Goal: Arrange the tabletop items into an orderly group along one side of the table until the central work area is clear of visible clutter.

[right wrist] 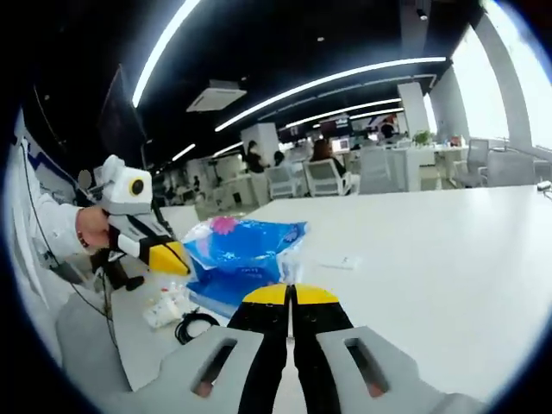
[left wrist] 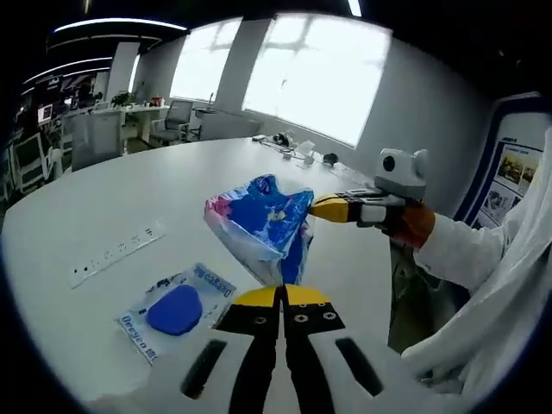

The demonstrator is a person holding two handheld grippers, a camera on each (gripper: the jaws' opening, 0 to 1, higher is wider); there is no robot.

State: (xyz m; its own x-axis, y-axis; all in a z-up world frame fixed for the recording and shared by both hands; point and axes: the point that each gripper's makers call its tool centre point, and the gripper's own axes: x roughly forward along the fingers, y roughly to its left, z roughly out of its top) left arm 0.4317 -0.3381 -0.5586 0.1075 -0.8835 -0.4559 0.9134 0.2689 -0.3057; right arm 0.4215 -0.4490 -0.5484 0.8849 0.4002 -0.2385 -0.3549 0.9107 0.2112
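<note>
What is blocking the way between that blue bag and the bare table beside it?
Nothing visible. Both grippers, left and right, hold the bag up over the table. The table's far stretch is bare; nearer lie a blue packet and a power strip, to the bag's side in the left gripper view.

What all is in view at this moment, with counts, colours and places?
Plastic bag: one, blue and pink, held up over the table between both grippers.
Packet: one, clear with a blue item inside, flat on the table nearest the left gripper.
Power strip: one, white, flat on the table beyond the packet.
Table: one, white, large.
Left gripper: yellow-tipped jaws shut on the bag.
Right gripper: yellow-tipped jaws shut on the bag.
</note>
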